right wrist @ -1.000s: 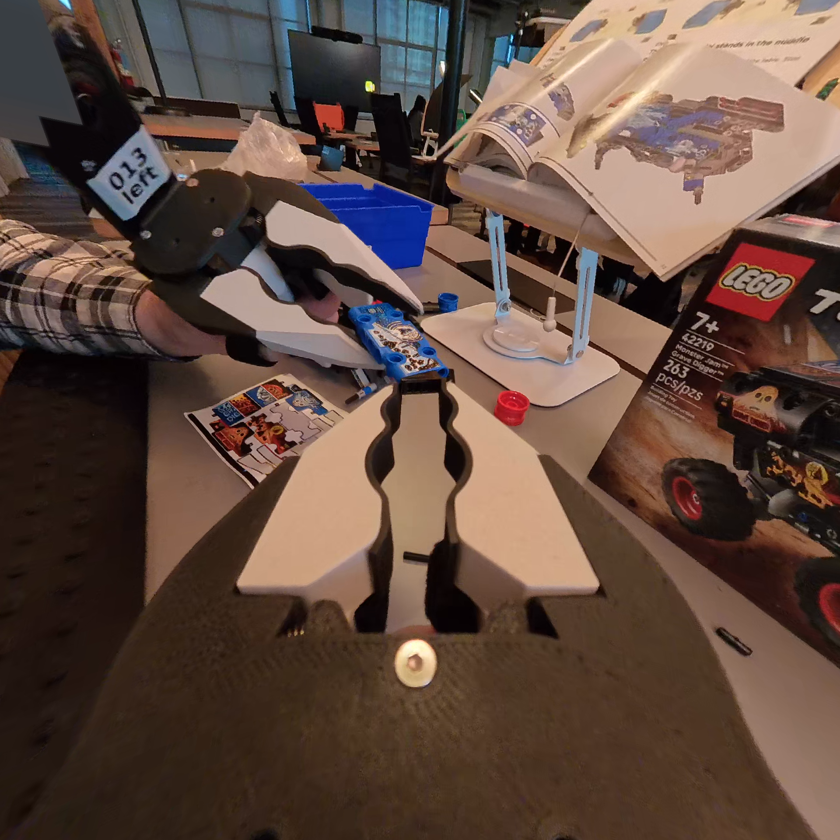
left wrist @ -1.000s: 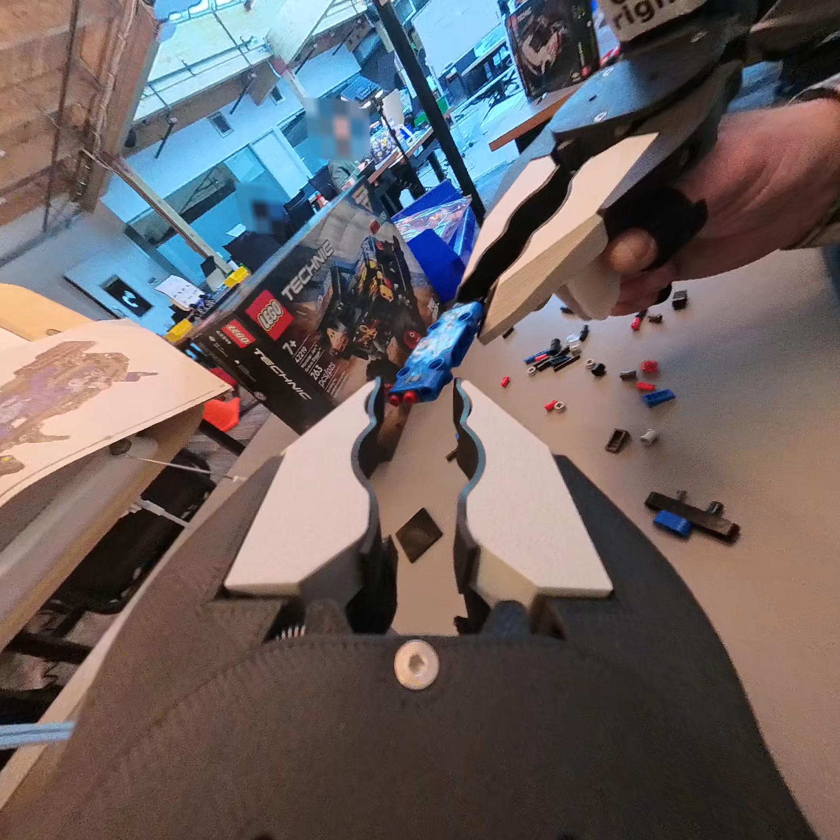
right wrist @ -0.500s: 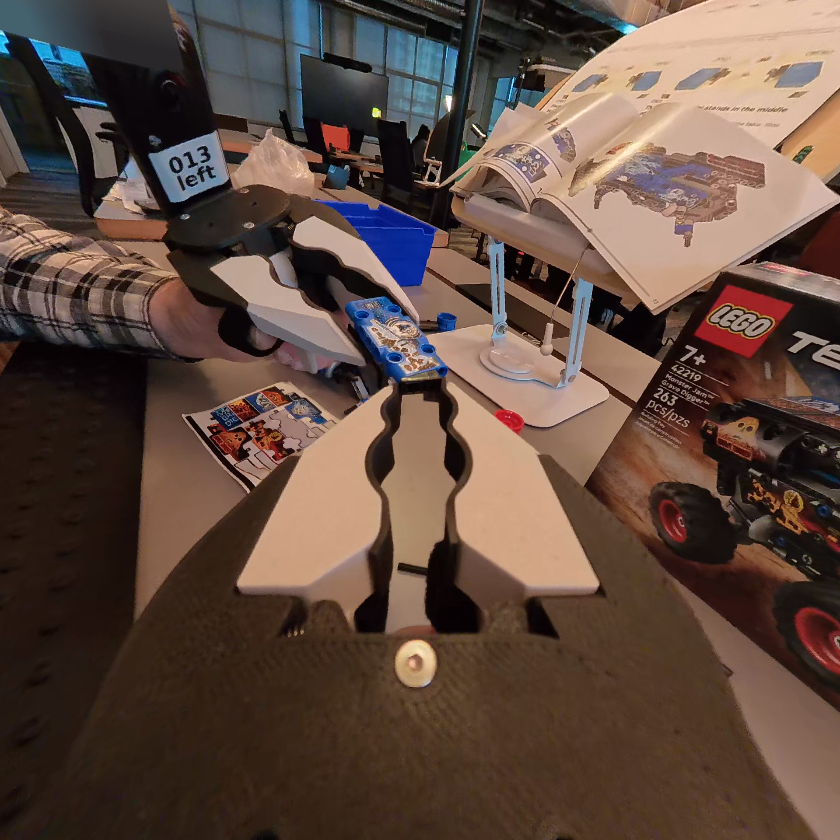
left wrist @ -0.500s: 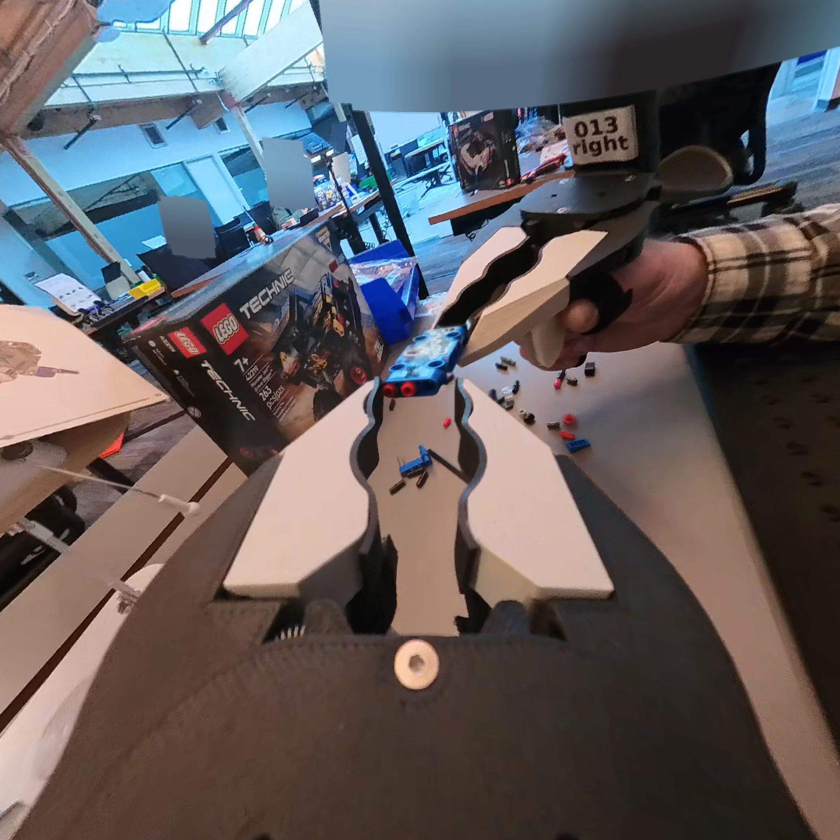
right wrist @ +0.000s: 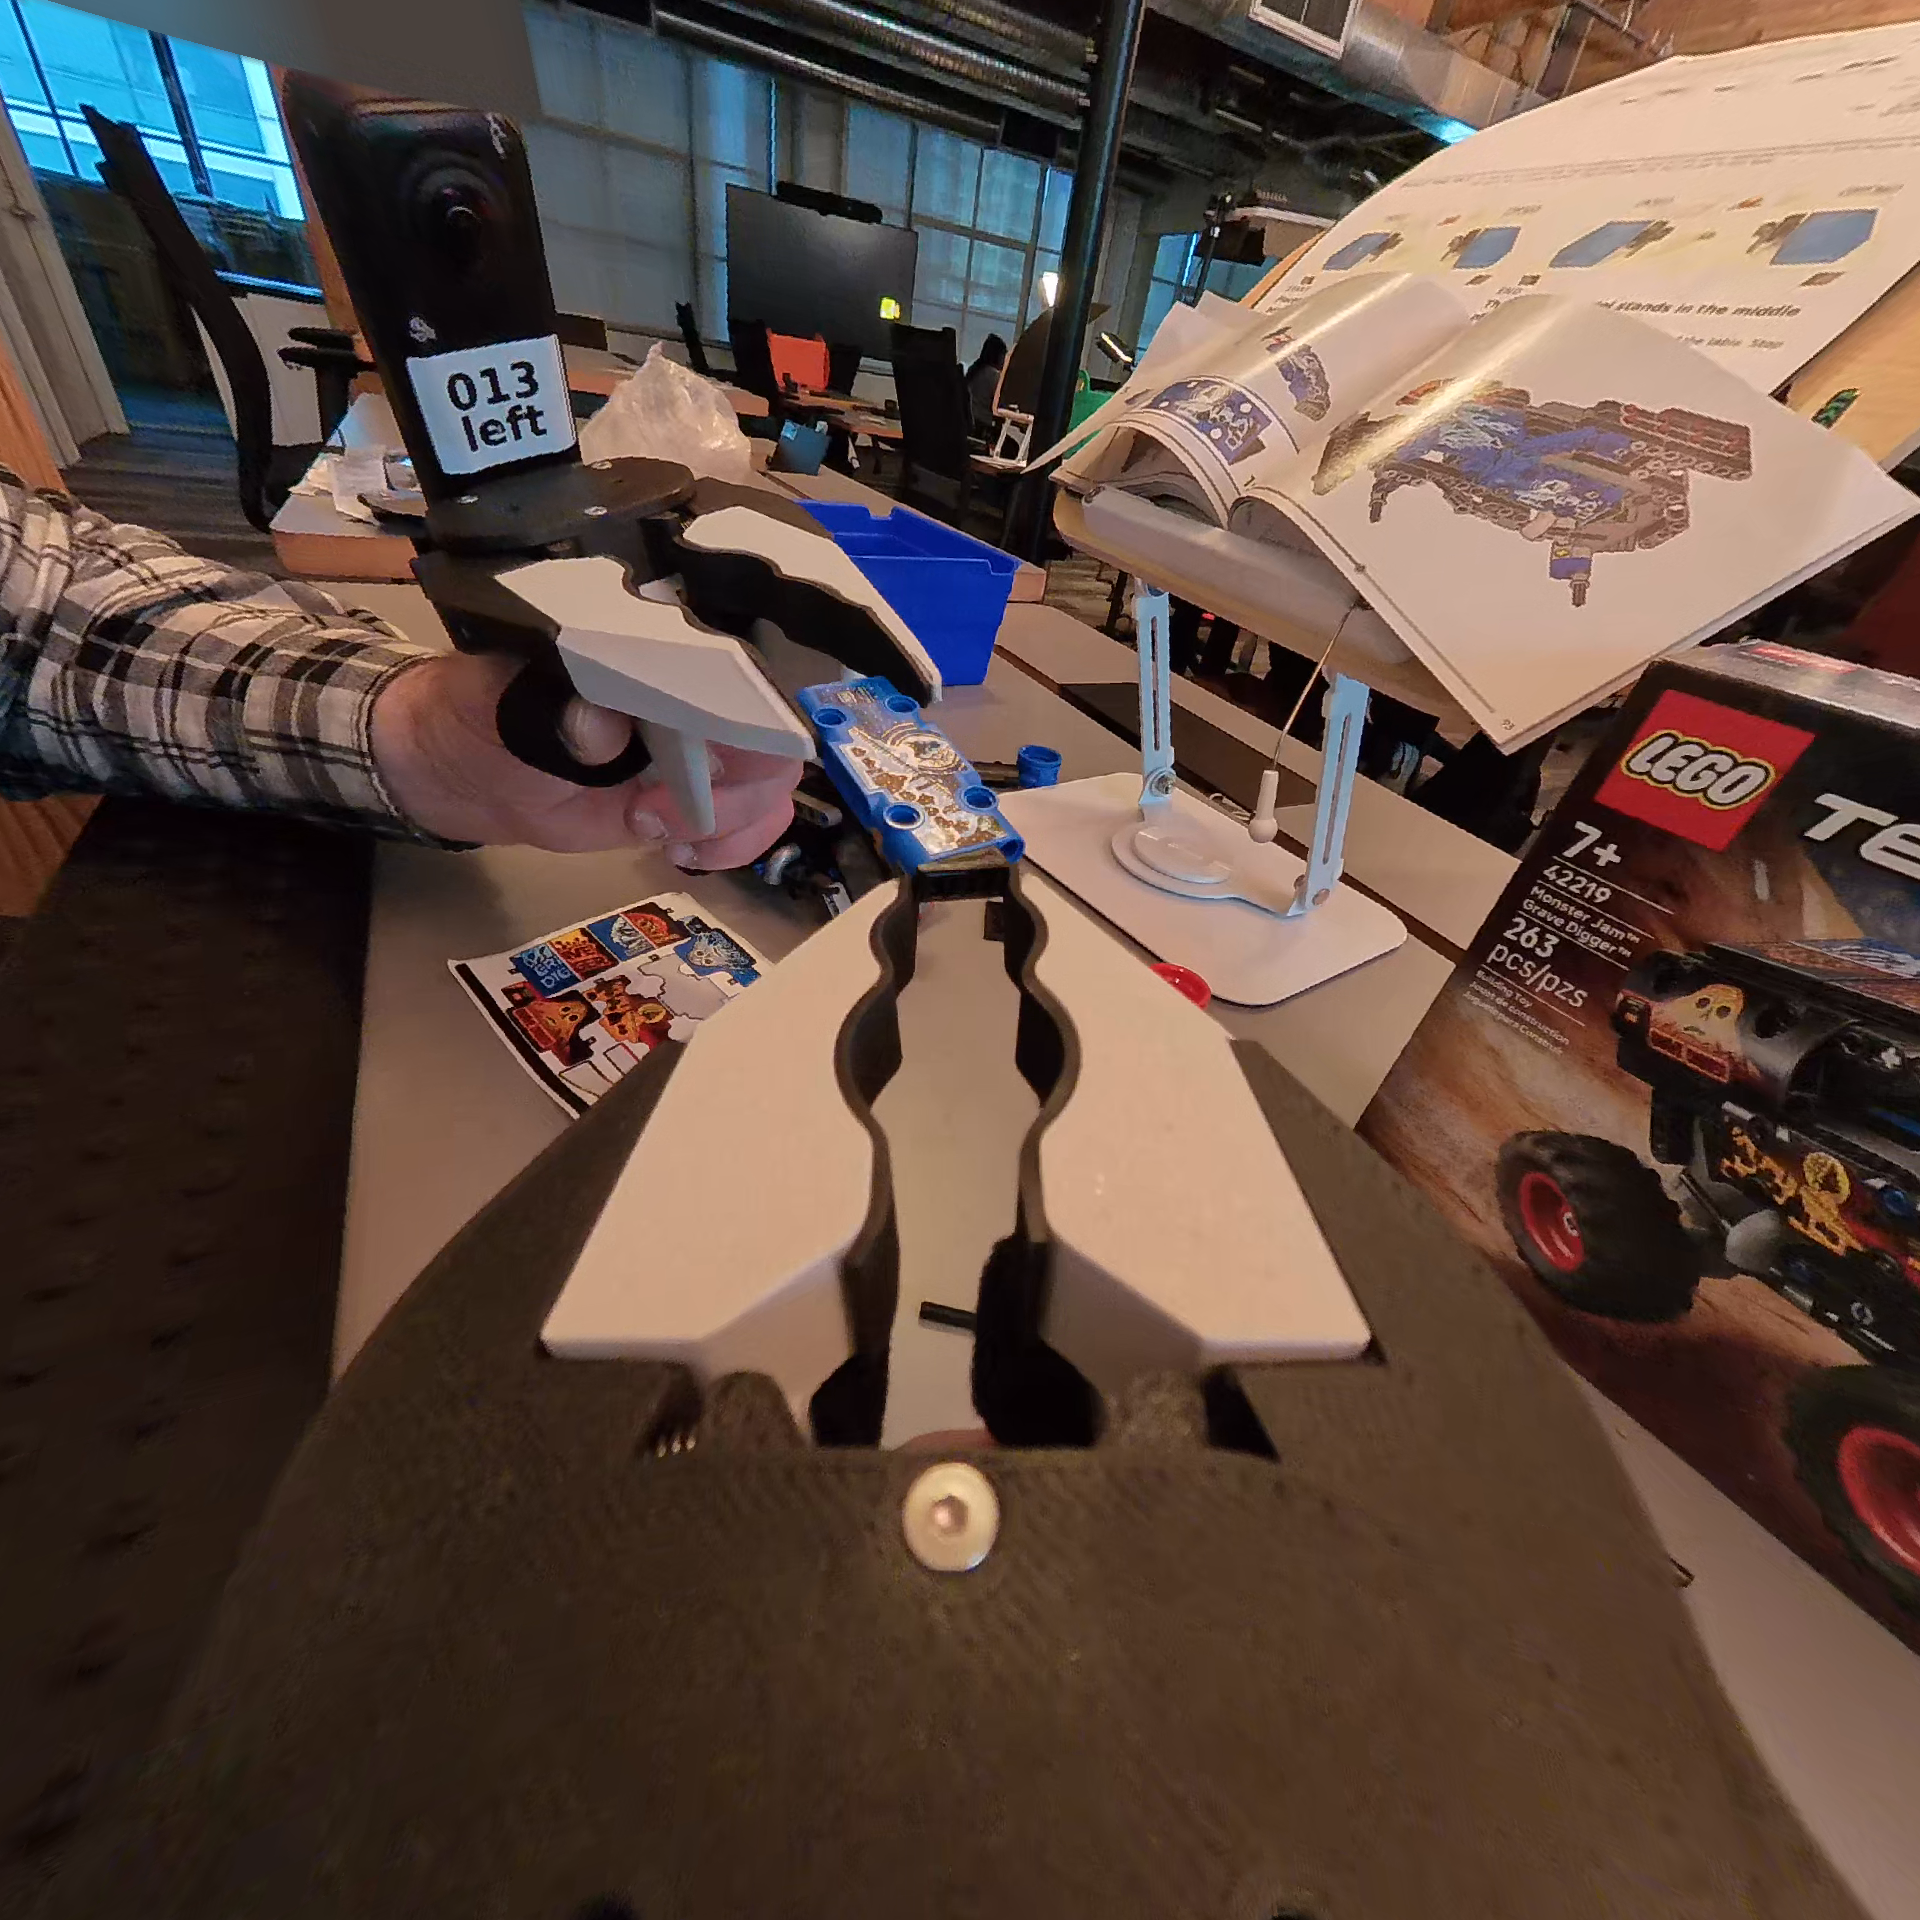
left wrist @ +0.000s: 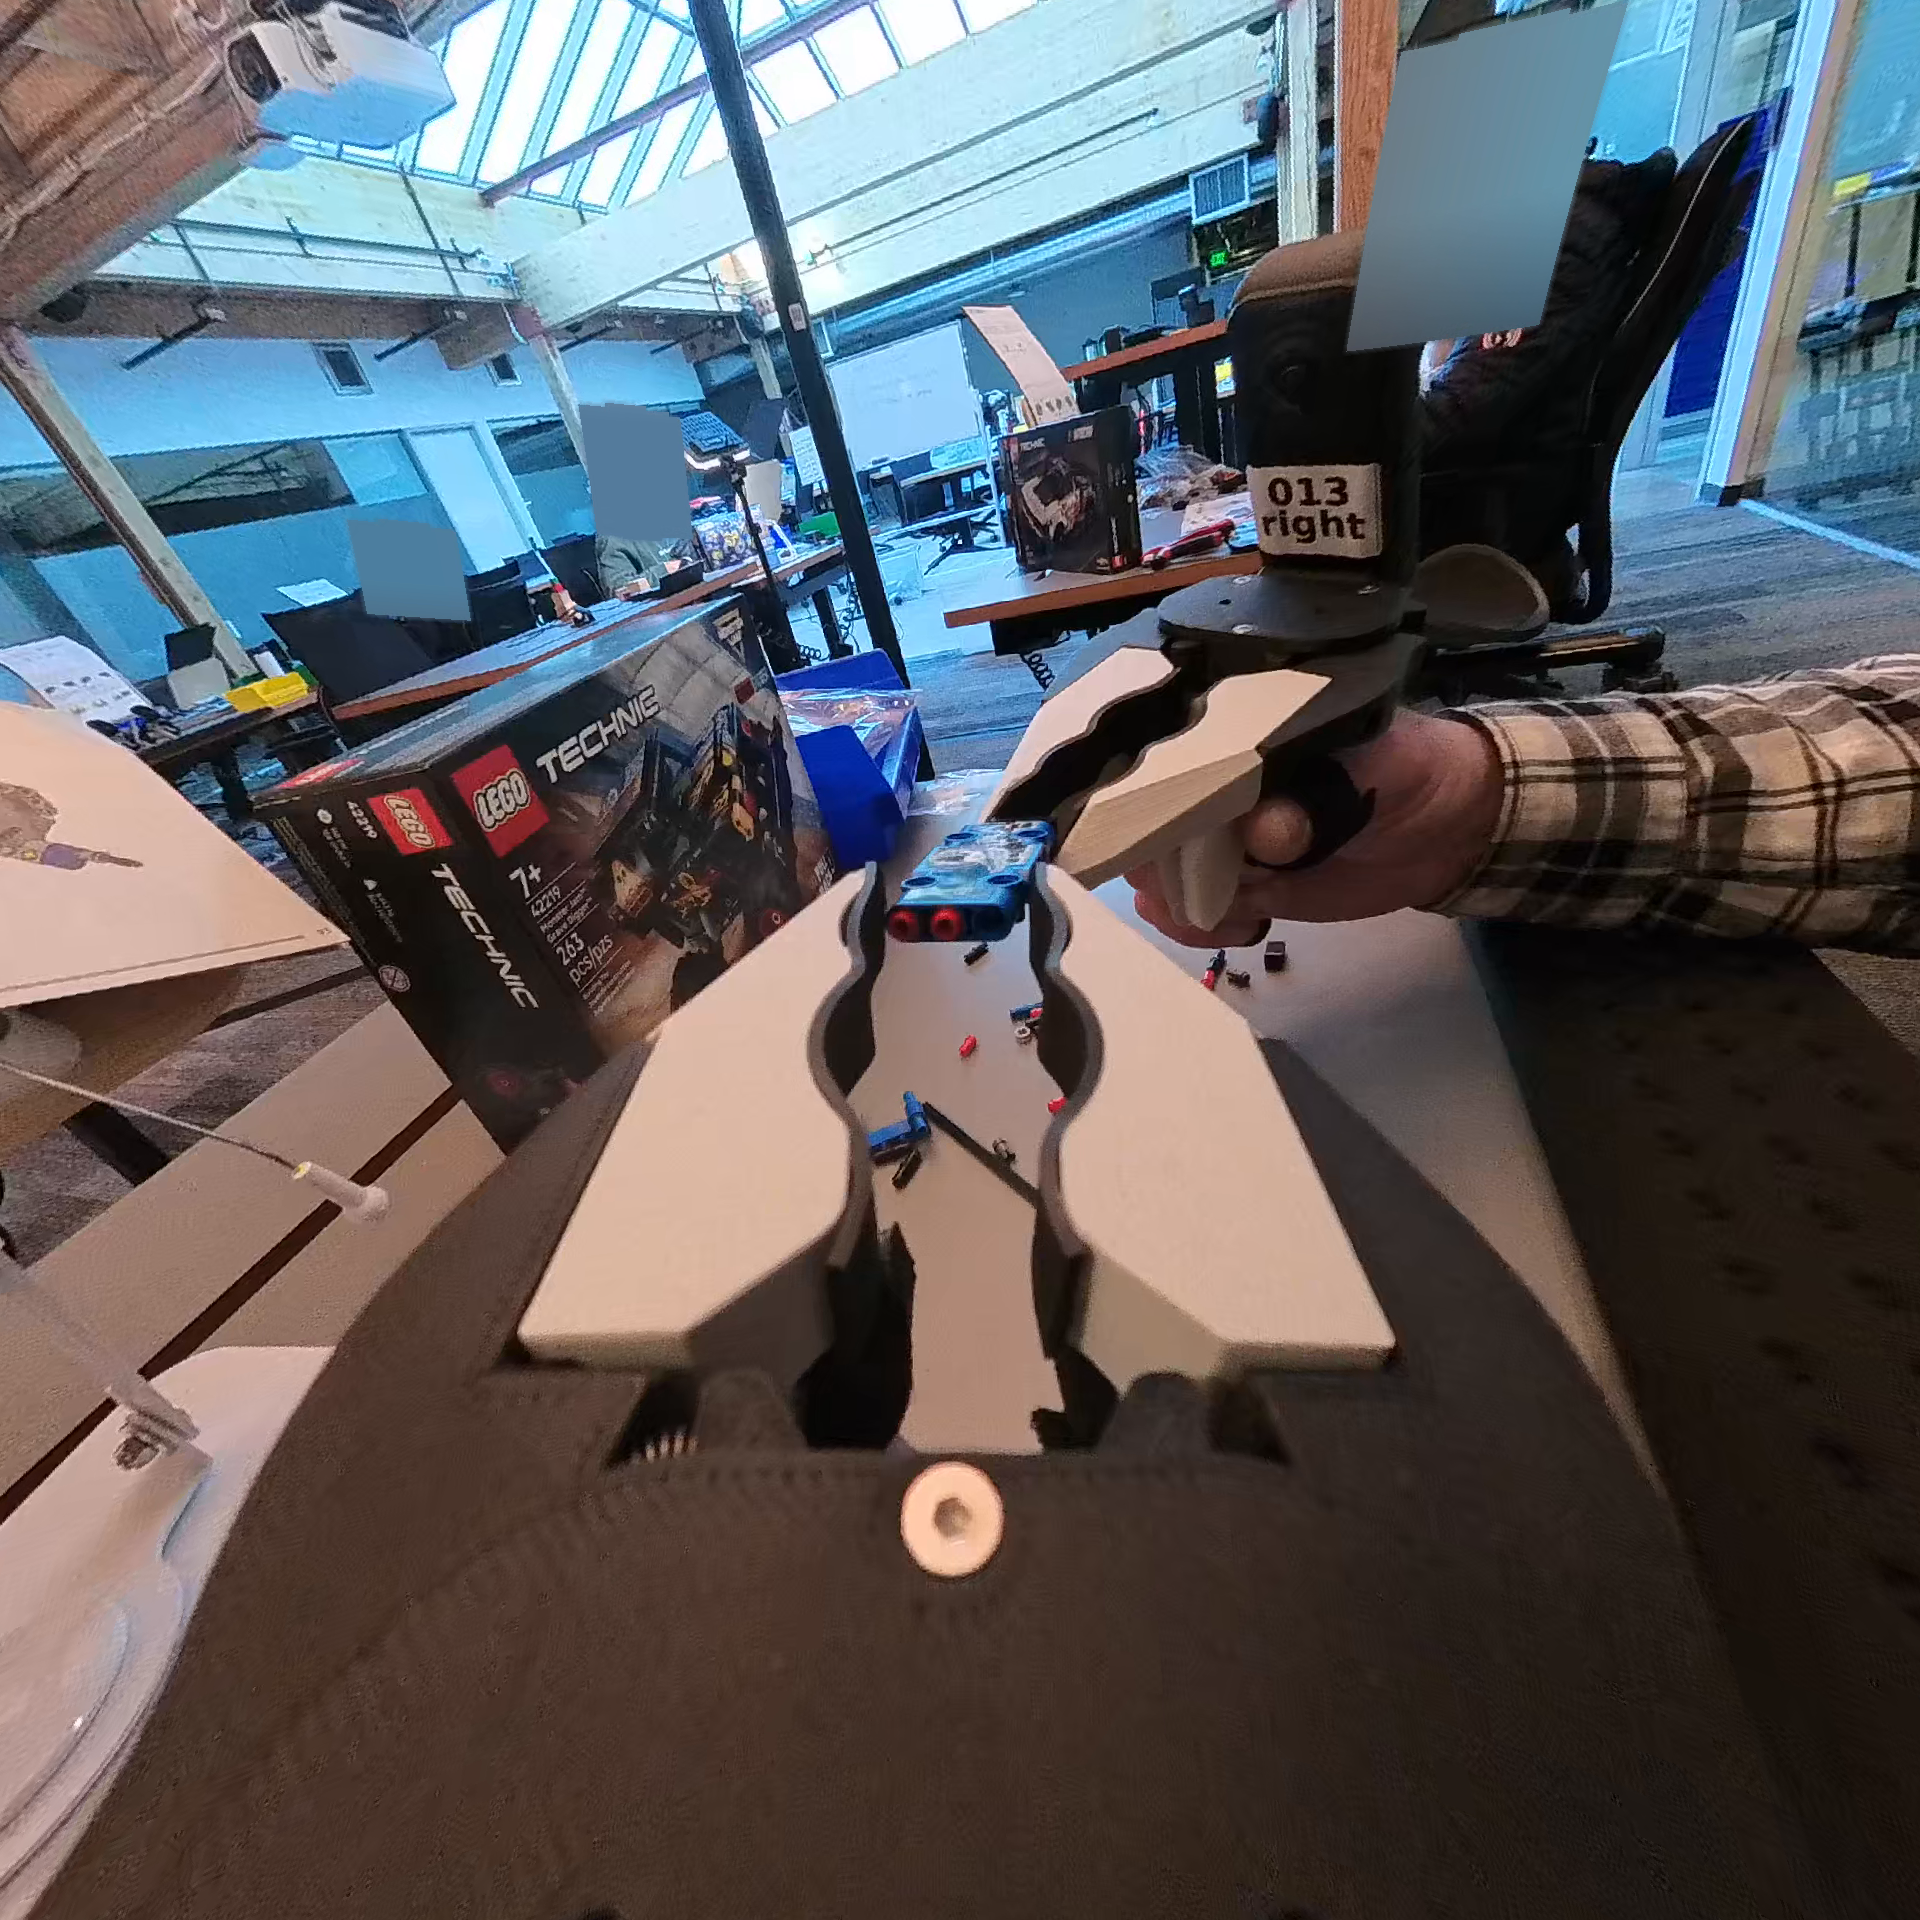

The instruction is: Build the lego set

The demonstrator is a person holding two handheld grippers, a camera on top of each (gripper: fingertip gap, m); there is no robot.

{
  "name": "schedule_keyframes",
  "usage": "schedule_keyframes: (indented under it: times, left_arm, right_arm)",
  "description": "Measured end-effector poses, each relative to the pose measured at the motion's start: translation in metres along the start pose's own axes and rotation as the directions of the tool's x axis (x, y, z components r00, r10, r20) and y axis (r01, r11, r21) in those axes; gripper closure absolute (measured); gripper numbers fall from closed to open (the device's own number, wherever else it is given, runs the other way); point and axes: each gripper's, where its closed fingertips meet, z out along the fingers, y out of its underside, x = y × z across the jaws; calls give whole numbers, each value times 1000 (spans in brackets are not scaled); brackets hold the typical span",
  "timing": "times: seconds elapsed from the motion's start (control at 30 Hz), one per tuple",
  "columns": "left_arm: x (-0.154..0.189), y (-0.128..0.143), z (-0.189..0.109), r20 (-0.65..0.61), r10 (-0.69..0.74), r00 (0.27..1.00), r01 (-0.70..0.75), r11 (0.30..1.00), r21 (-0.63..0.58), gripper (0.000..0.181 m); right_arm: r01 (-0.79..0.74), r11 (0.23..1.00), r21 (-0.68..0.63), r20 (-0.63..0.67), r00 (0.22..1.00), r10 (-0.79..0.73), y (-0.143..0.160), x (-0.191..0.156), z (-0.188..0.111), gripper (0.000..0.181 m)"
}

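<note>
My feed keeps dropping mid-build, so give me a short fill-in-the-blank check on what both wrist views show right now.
1. The blue panel is held between the two ____.
2. The end of the panel facing the left gripper carries two ____ pins.
3. The sticker sheet lies flat on the ____.
4. The open instruction booklet rests on a white ____.

Missing words: grippers; red; table; stand

I work in an open-plan office turned workshop: skylights (left wrist: 582, 114) and timber beams (left wrist: 935, 177) overhead, rows of desks (left wrist: 1091, 592) with office chairs (right wrist: 249, 343), a monitor (right wrist: 821, 270), a whiteboard (left wrist: 904, 400), blue bins (right wrist: 925, 582) and grey carpet (left wrist: 1714, 1143) beside my worktop (right wrist: 447, 1039).
</note>
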Motion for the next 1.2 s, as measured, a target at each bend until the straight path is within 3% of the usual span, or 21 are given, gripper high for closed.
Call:
schedule_keyframes:
  times: [1.2]
  left_arm:
    - [-4, 2, -1, 2, -35, 999, 35, 999, -14, 154]
  right_arm:
    - [-42, 999, 2, 15, 999, 42, 6, 1, 0, 166]
